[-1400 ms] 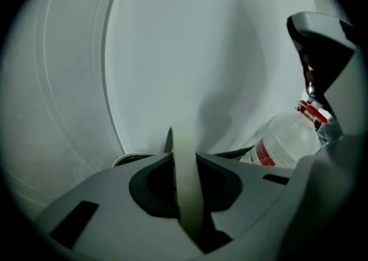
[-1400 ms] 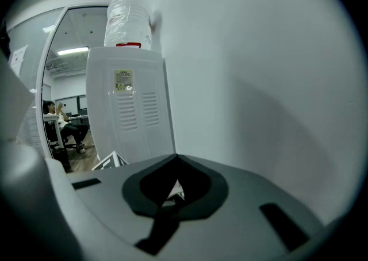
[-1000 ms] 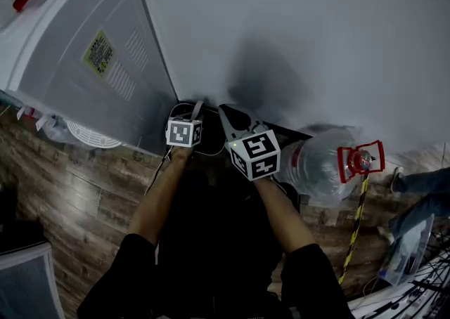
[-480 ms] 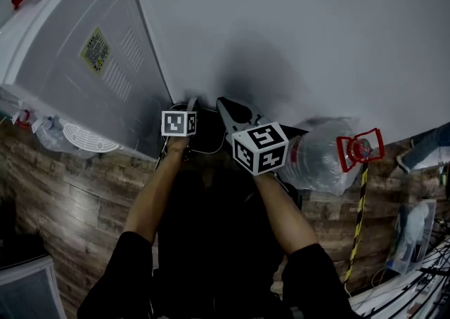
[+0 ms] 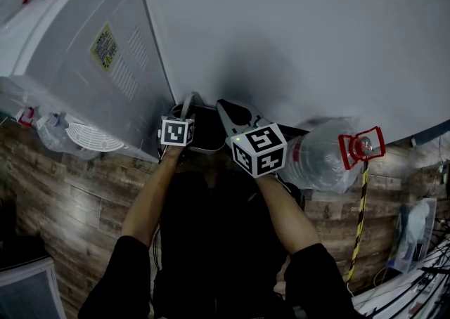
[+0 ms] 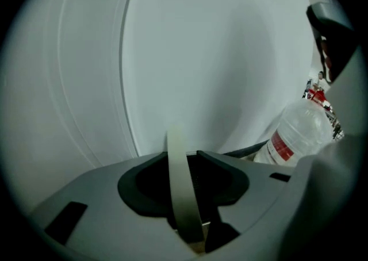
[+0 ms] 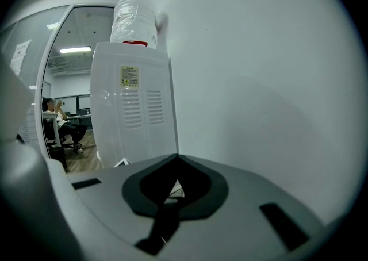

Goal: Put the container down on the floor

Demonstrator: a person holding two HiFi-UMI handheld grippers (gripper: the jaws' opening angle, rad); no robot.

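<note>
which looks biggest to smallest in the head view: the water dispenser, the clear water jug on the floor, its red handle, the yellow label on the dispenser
1. water dispenser
2. clear water jug
3. red handle and yellow label: they look about alike, too close to rank.

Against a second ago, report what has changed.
The left gripper has just been opening its jaws, letting go of the pale handle, which stands between them. The right gripper, the container and the water bottle kept their places.
</note>
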